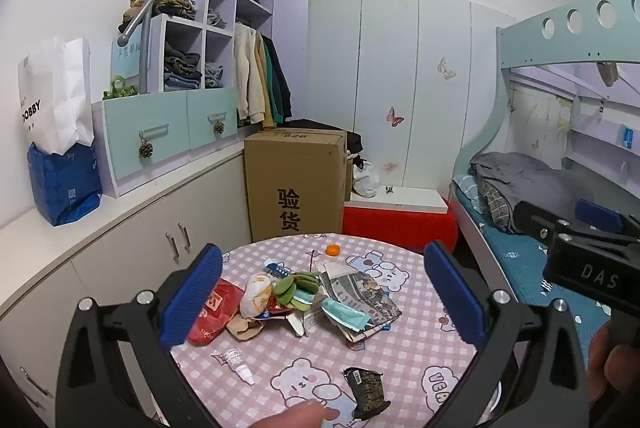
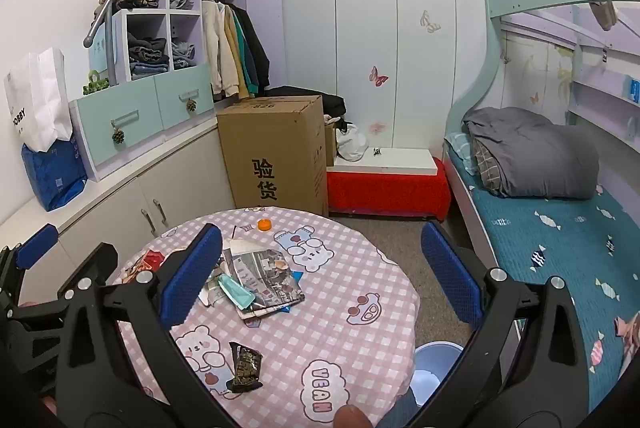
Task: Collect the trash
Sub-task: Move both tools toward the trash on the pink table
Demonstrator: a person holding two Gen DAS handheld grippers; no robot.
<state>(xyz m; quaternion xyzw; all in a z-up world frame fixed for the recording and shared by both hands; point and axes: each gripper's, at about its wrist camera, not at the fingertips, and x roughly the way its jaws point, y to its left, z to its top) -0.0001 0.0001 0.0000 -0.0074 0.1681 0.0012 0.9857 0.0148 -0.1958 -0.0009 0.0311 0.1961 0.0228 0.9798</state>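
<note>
A round table (image 1: 400, 356) (image 2: 352, 268) with a pink checked bear cloth carries a heap of trash (image 1: 296, 296): a red wrapper (image 1: 214, 312), green scraps, torn printed paper (image 1: 356, 292) (image 2: 264, 272) and a teal packet (image 2: 236, 292). Nearer me lie a dark crumpled wrapper (image 1: 368, 388) (image 2: 245, 368), a small white bottle (image 1: 239, 364) and, at the far edge, an orange cap (image 1: 332, 250) (image 2: 264, 224). My left gripper (image 1: 320, 296) hangs open above the heap, holding nothing. My right gripper (image 2: 320, 276) is open over the table's right half, empty. Each shows in the other's view, the right gripper (image 1: 592, 244) at the right edge and the left gripper (image 2: 44, 268) at the left edge.
A blue bin (image 2: 434, 368) stands on the floor under the table's right rim. A tall cardboard box (image 1: 296, 183) and a red-covered bench (image 1: 396, 224) are behind the table. White cabinets (image 1: 132, 252) run along the left, a bunk bed (image 2: 552, 228) along the right. A fingertip (image 1: 304, 414) shows below.
</note>
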